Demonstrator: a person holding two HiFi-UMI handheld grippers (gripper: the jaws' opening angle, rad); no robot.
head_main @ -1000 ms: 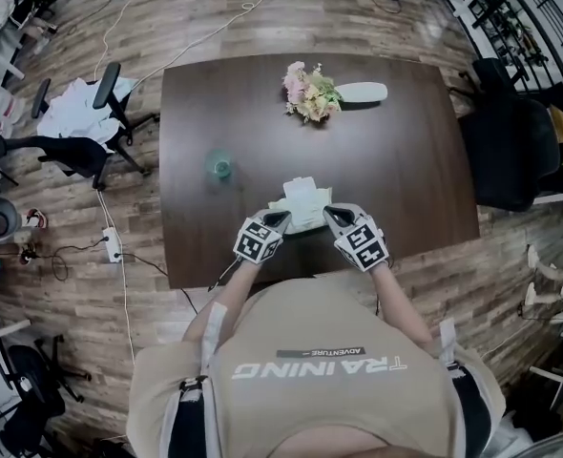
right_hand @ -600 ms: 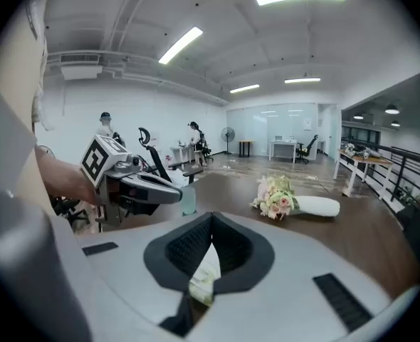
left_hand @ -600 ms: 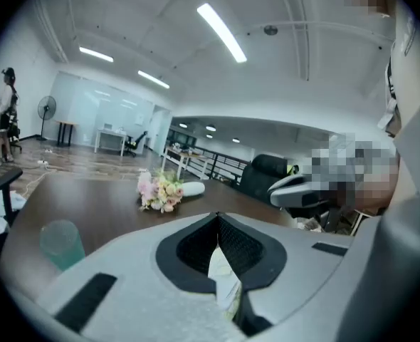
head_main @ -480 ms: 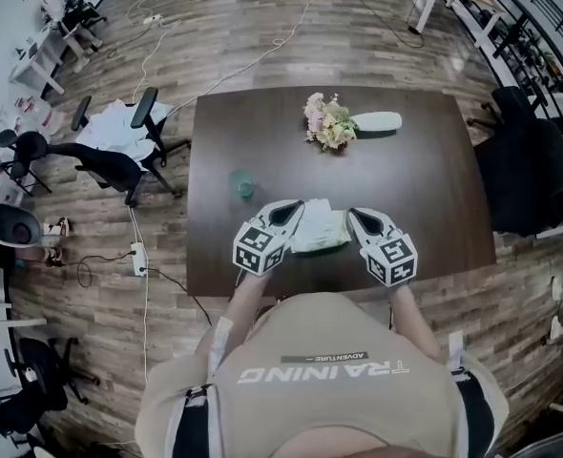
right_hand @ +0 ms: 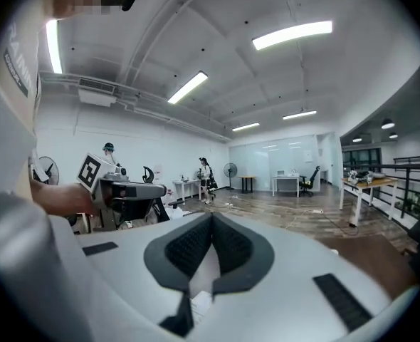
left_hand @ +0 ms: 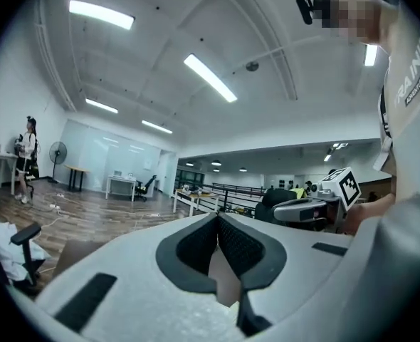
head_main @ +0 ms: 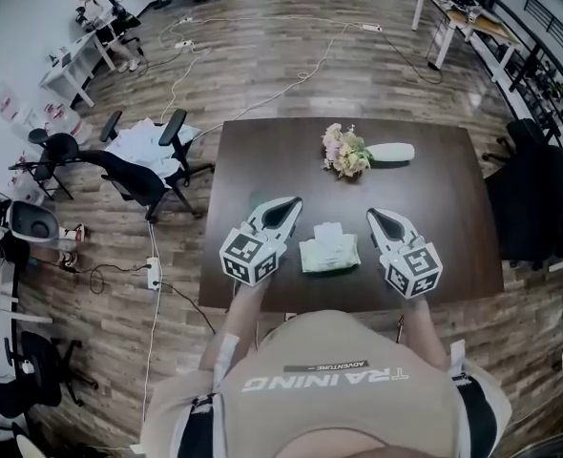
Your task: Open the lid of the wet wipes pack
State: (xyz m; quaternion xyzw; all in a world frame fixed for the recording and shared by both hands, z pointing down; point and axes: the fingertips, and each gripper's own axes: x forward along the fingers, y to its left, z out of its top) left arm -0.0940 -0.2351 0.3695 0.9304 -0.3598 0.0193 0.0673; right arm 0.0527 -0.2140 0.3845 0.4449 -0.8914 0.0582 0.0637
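Note:
The pale green wet wipes pack (head_main: 329, 253) lies flat on the dark wooden table (head_main: 434, 198) near its front edge. A white flap or sheet (head_main: 327, 231) shows at its far end; I cannot tell which. Both grippers hang well above the table, level, pointing away from the person. My left gripper (head_main: 289, 203) is left of the pack, my right gripper (head_main: 373, 215) right of it, and neither touches it. In the left gripper view the jaws (left_hand: 217, 218) meet with nothing between them. The same shows in the right gripper view (right_hand: 211, 216).
A bouquet of flowers (head_main: 344, 151) and a white oblong object (head_main: 392, 151) lie at the table's far side. Office chairs (head_main: 143, 165) stand left of the table, and a black chair (head_main: 539, 198) right. A power strip (head_main: 153, 273) and cables lie on the floor.
Both grippers have lifted up off the pack and spread apart, leaving it lying uncovered between them. Their jaws have stayed shut.

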